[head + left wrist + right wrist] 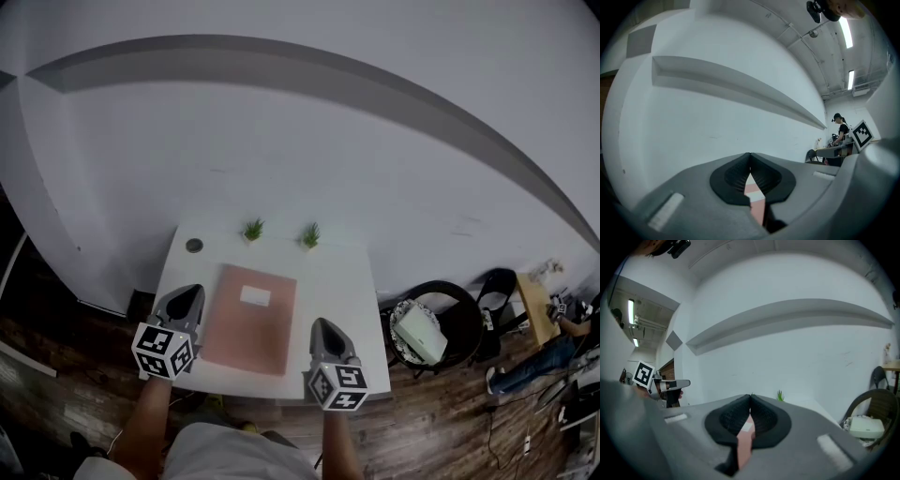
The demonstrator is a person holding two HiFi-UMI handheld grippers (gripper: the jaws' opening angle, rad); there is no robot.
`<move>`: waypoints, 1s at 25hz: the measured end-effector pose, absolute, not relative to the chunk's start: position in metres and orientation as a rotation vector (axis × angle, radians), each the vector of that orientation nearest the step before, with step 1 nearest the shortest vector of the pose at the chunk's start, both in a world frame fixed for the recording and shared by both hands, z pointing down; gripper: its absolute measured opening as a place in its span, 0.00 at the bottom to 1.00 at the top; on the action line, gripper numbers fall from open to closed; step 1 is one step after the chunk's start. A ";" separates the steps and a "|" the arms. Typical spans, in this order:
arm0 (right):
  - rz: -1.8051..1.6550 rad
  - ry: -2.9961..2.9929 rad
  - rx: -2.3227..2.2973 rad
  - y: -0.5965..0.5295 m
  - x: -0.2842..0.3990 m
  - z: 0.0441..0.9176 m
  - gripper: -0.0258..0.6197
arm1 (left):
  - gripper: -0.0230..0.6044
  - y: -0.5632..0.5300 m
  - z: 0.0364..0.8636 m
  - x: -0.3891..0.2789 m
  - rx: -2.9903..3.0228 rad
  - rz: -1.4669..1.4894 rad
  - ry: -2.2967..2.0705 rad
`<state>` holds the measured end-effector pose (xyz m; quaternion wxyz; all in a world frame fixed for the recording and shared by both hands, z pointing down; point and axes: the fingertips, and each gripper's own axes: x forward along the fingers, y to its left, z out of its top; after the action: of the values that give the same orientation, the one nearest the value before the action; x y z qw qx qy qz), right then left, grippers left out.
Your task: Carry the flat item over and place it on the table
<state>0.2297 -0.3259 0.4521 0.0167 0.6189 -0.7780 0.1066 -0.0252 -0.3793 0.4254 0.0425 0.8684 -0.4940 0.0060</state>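
Apparently placed: flat item [248,317] lay on the desk [339,270] between left gripper [186,302] and right gripper [328,336]. Both jaws were pinched together, empty, so the task looked done.

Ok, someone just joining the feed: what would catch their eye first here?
First the pink flat item with its white label, lying flat in the middle of the white table. Then the left claw and the right claw, both shut and empty, one on either side of it. Two small green plants stand at the table's far edge.
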 end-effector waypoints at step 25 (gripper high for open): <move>0.237 -2.442 1.999 -0.321 0.248 0.415 0.04 | 0.05 -0.376 0.385 -0.014 2.720 -0.026 -1.529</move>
<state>0.2480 -0.3206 0.4147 -0.0117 0.6317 -0.7715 0.0749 -0.0135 -0.3763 0.3848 0.0105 0.8716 -0.4900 -0.0083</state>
